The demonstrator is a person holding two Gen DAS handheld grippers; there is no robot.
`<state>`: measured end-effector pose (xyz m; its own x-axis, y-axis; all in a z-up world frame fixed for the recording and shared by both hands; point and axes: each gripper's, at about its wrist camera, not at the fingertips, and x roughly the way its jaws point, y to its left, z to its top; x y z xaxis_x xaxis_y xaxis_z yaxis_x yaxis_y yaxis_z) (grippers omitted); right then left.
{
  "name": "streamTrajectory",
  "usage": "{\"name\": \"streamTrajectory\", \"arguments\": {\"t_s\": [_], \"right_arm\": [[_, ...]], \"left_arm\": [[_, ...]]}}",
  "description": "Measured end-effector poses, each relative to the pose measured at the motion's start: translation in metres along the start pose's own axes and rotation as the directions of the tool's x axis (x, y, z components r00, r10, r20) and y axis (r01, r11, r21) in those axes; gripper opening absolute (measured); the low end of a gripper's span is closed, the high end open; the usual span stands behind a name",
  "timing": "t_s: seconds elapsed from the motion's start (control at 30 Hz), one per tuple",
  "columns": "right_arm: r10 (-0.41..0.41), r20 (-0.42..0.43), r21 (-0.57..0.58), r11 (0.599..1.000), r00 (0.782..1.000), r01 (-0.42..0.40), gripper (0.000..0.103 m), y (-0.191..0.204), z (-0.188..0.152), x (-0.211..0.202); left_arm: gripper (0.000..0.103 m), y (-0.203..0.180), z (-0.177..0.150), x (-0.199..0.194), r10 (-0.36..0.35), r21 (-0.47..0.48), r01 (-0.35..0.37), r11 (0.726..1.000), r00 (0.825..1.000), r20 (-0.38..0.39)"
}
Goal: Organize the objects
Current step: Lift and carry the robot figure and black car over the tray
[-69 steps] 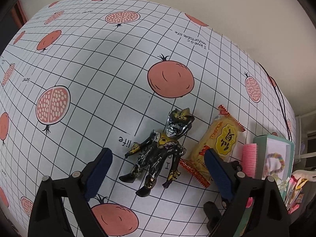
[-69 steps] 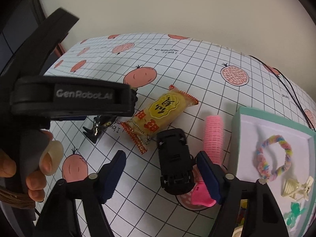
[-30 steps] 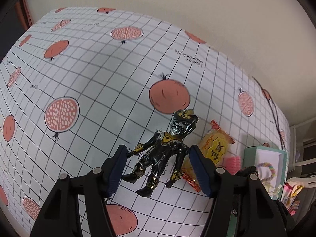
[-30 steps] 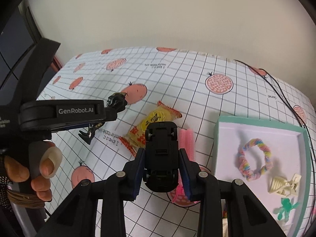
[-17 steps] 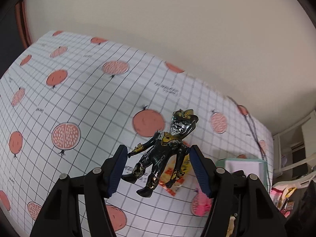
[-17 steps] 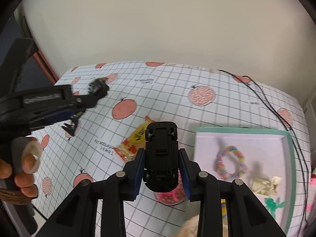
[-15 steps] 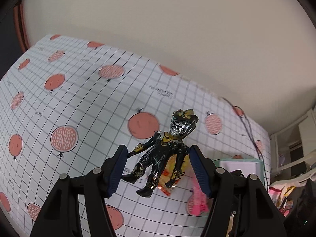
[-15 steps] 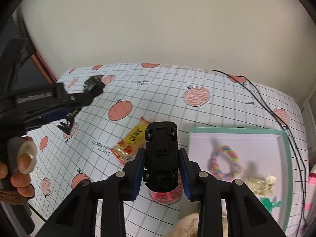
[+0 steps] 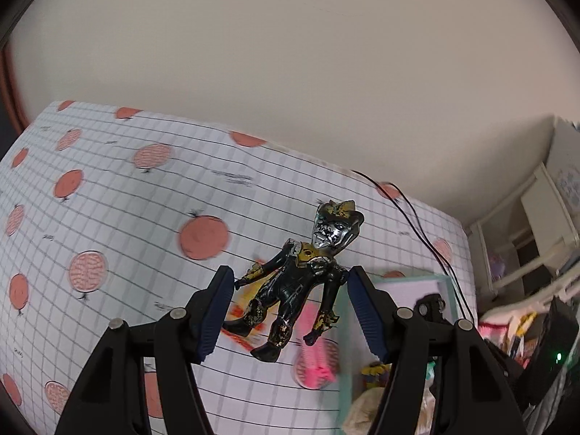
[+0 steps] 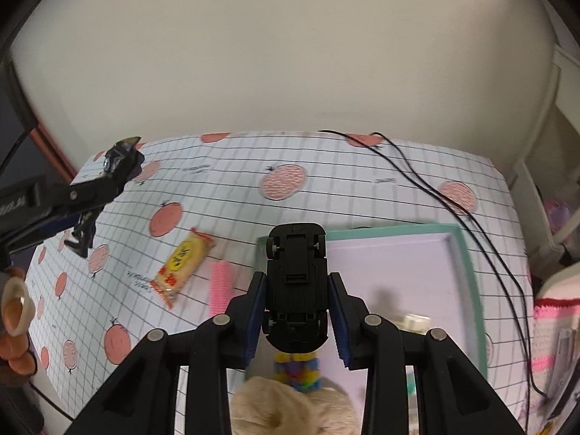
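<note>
Plain cream wall (image 10: 290, 54) behind; white shelving (image 9: 536, 217) (right corner).

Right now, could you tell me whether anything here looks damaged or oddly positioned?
The toy car sits in the right gripper underside up, wheels showing. The figure held by the left gripper has patchy, worn paint.

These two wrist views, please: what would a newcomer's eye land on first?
Probably the black-and-gold figure held aloft between the left gripper fingers, above the fruit-print tablecloth. Next, the black toy car, underside up, clamped in the right gripper over the teal tray; a snack packet and pink roller lie left of it.
</note>
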<state>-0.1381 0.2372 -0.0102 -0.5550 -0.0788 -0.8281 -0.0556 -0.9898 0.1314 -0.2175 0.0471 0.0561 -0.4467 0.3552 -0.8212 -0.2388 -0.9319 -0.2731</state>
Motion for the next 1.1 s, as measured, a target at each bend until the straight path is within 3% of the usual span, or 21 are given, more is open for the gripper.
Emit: {"name": "streamTrajectory", "arguments": {"t_s": [0.27, 0.43, 0.8, 1.1], "right_arm": [[-0.050, -0.019, 0.064, 0.997, 0.999, 0.051, 0.036, -0.035, -0.004, 0.001], [-0.091, -0.024, 0.085, 0.992, 0.996, 0.092, 0.036, -0.051, -0.007, 0.003], [-0.183, -0.020, 0.118, 0.976, 0.983, 0.184, 0.036, -0.082, -0.016, 0.004], [-0.209, -0.036, 0.147, 0.966, 0.977, 0.212, 0.036, -0.094, -0.017, 0.008]], "left_arm": [[0.066, -0.053, -0.018, 0.021, -0.074, 0.095, 0.081, 0.992, 0.995, -0.072], [0.066, -0.080, -0.034, 0.044, -0.084, 0.163, 0.104, 0.981, 0.988, -0.127], [0.066, -0.101, -0.059, 0.077, -0.086, 0.204, 0.127, 0.971, 0.977, -0.196], [0.066, -0.111, -0.070, 0.090, -0.083, 0.223, 0.134, 0.966, 0.971, -0.223]]}}
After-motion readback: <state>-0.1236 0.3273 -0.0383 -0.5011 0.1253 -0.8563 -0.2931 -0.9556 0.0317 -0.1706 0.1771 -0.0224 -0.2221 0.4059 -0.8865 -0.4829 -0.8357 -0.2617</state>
